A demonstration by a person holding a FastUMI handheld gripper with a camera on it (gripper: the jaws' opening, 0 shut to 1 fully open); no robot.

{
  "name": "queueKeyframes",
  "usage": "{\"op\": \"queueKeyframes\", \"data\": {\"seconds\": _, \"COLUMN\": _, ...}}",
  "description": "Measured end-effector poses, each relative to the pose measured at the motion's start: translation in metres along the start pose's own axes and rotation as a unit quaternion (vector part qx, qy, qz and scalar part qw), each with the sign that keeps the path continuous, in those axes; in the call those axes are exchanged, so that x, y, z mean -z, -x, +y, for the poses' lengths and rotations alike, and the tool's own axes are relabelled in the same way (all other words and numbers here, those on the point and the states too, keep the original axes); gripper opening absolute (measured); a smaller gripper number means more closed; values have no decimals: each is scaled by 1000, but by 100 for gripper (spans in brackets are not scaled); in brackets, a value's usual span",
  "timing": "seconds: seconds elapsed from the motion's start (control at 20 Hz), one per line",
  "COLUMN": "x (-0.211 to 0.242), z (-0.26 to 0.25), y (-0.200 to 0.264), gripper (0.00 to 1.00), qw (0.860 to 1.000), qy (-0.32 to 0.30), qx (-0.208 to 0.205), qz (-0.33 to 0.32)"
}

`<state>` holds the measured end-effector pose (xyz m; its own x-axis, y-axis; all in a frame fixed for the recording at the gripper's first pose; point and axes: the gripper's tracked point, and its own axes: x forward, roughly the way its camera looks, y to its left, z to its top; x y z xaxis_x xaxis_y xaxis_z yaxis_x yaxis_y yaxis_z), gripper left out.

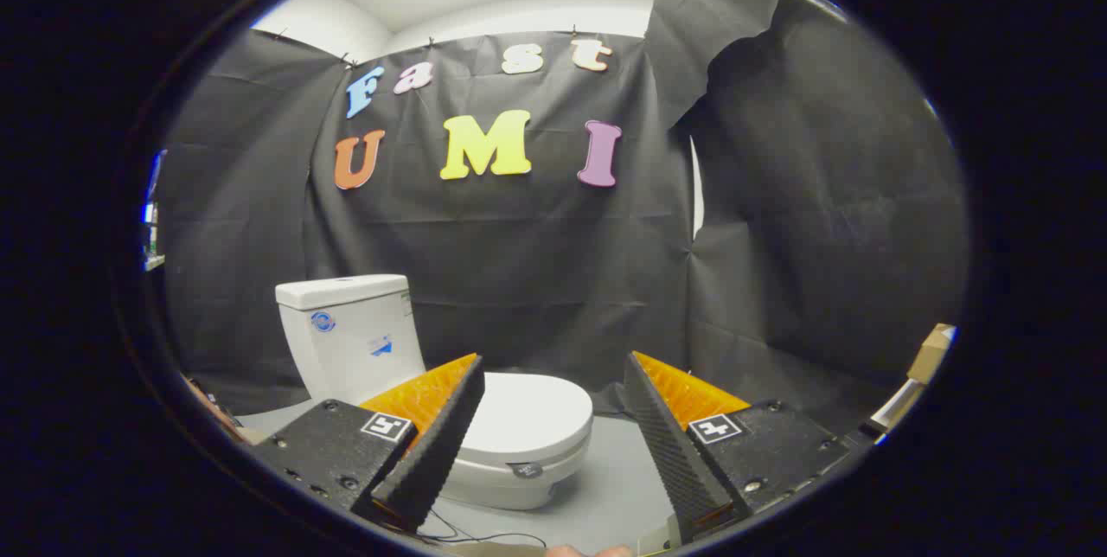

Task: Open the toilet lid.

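Gripper view: claw [553,436] at bottom centre, fingers wide apart, nothing between them. Toilet lid [529,414] is down, lower centre-left, beyond the fingers and partly behind the left finger [437,440]; tank [350,332] stands behind it, mid-left. Judgement: approach not finished. Swing left and drop low, get one fingertip under the lid's front lip, then lift up and back toward the tank.

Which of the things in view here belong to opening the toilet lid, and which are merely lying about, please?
For the job: closed toilet lid; toilet tank; gripper, open, fingers spread, lid beyond them.

Lying about: cardboard box to the right; thin cable on the floor.
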<state>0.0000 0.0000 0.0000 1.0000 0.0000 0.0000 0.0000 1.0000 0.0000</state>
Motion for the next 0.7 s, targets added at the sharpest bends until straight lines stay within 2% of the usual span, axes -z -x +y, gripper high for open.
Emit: {"op": "queueKeyframes", "data": {"seconds": 0.7, "x": 9, "z": 3, "y": -6, "gripper": 100, "qw": 1000, "qy": 8, "qx": 5, "qz": 12}}
